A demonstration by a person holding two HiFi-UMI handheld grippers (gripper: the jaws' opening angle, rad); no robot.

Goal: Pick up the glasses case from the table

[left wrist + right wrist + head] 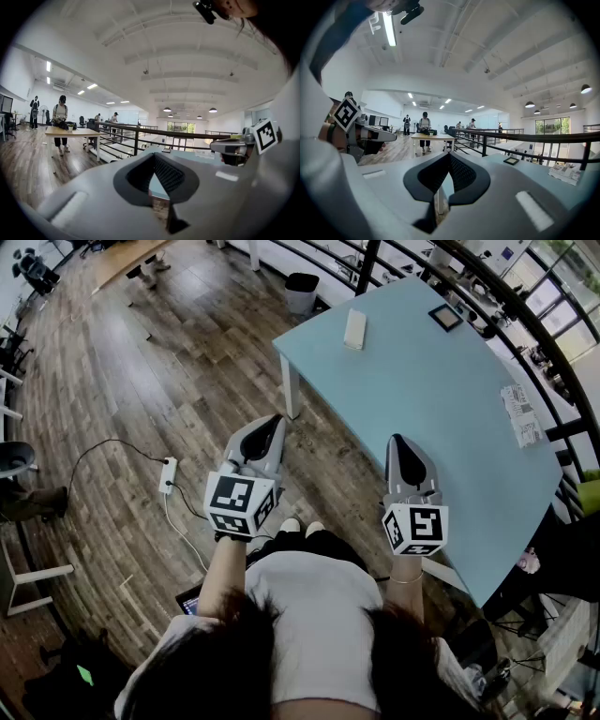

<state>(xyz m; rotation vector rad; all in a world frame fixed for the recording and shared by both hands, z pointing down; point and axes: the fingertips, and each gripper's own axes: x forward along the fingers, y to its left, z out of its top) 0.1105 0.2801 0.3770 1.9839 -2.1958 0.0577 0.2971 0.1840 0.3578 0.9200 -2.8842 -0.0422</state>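
Observation:
The glasses case, a pale cream oblong, lies near the far left edge of the light blue table. Both grippers are held level in front of the person, well short of the case. My left gripper hangs over the wooden floor left of the table's near corner, its jaws together and empty. Over the table's near part, my right gripper has its jaws closed on nothing.
A small dark square item lies at the table's far end and a printed sheet at its right edge. A black railing runs behind the table. A bin stands beyond it, and a power strip with a cable lies on the floor.

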